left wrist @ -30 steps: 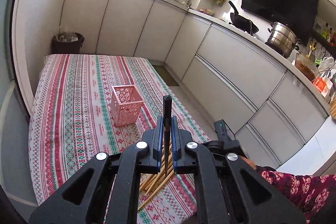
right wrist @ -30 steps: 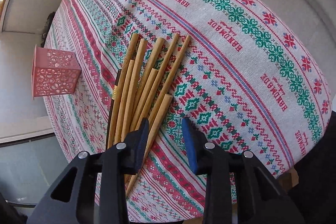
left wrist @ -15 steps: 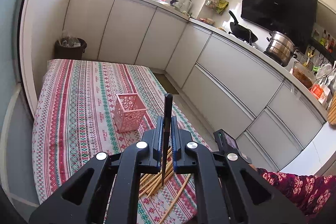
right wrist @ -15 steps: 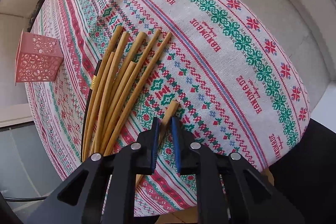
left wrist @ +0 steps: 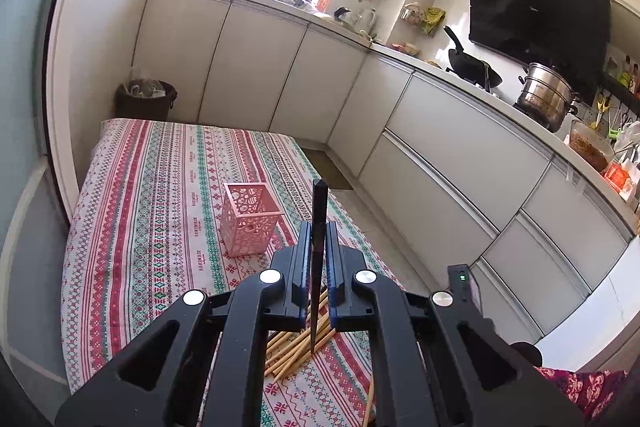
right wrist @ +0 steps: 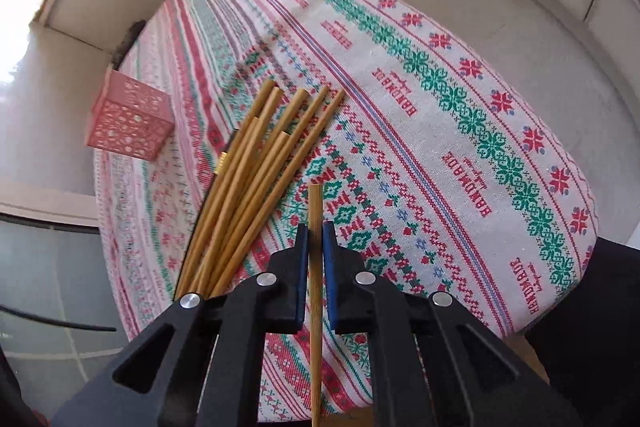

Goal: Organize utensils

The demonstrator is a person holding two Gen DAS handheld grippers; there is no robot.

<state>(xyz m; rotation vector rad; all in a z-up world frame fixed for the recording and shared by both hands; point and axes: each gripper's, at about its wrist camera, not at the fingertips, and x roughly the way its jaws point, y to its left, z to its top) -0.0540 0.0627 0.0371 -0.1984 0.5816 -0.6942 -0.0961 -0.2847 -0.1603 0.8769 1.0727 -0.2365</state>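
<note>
Chopsticks (right wrist: 256, 179) lie bundled on tabletop (right wrist: 460, 131). Right gripper (right wrist: 315, 243) jaws just closed, now clamped on one bamboo chopstick (right wrist: 315, 211). Left gripper (left wrist: 318, 247) pinches black chopstick (left wrist: 319, 211). Only left view shows pink holder's (left wrist: 250, 219) open top and kitchen cabinets (left wrist: 256, 67).

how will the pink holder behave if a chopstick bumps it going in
The holder looks like thin perforated plastic and stands empty, so it is probably light and may slide on the cloth. It is taller than wide, so a knock near the rim could tip it.
</note>
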